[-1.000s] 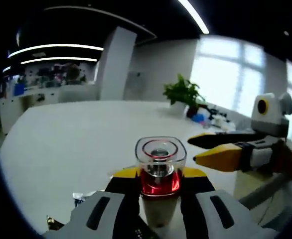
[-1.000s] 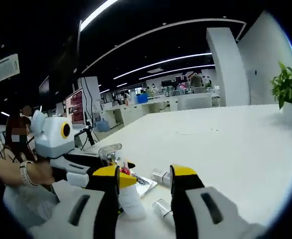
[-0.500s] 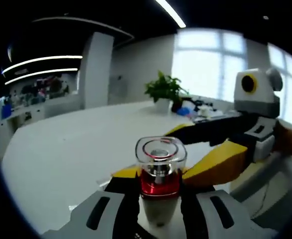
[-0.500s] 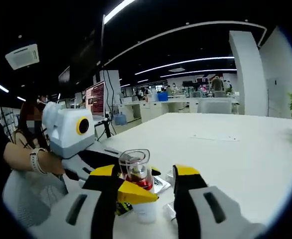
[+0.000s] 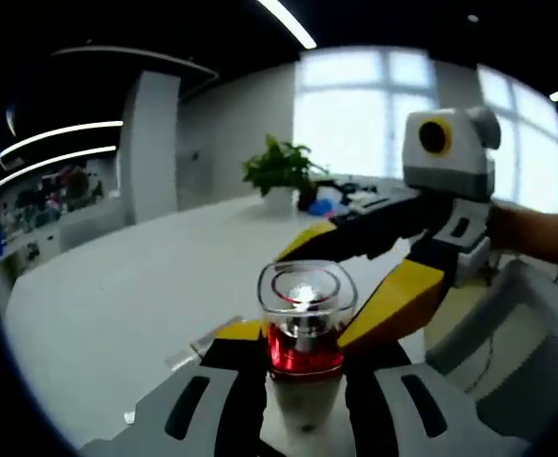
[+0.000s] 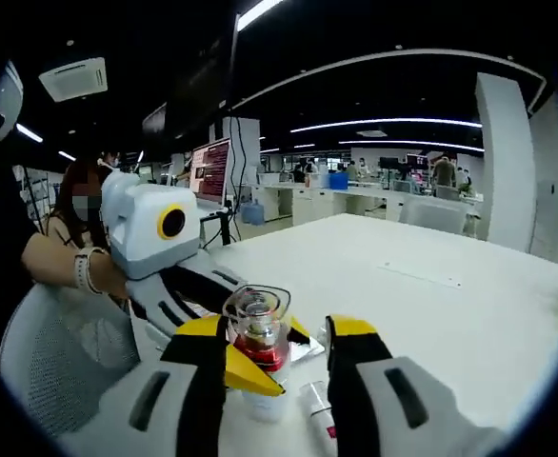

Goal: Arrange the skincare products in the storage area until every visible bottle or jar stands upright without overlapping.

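A white bottle (image 5: 303, 328) with a red collar and a clear square cap stands upright between my left gripper's (image 5: 303, 335) jaws, which are shut on it. My right gripper (image 5: 341, 283) reaches in from the right, open, with one yellow-tipped jaw above and behind the cap and the other beside it. In the right gripper view the same bottle (image 6: 257, 331) sits between my right gripper's (image 6: 277, 329) open jaws, and my left gripper (image 6: 271, 354) holds it from the left. A small clear bottle (image 6: 315, 407) lies on its side on the white table (image 6: 431, 314).
A flat packet (image 6: 305, 350) lies on the table behind the bottle. A grey mesh chair (image 6: 55, 357) stands at the table's near left edge, under a person's hand (image 6: 74, 271). A potted plant (image 5: 279, 168) stands far across the table.
My right gripper has closed in on the held bottle until its open jaws flank the cap. Both views have swung round. The bottle stays in my left gripper.
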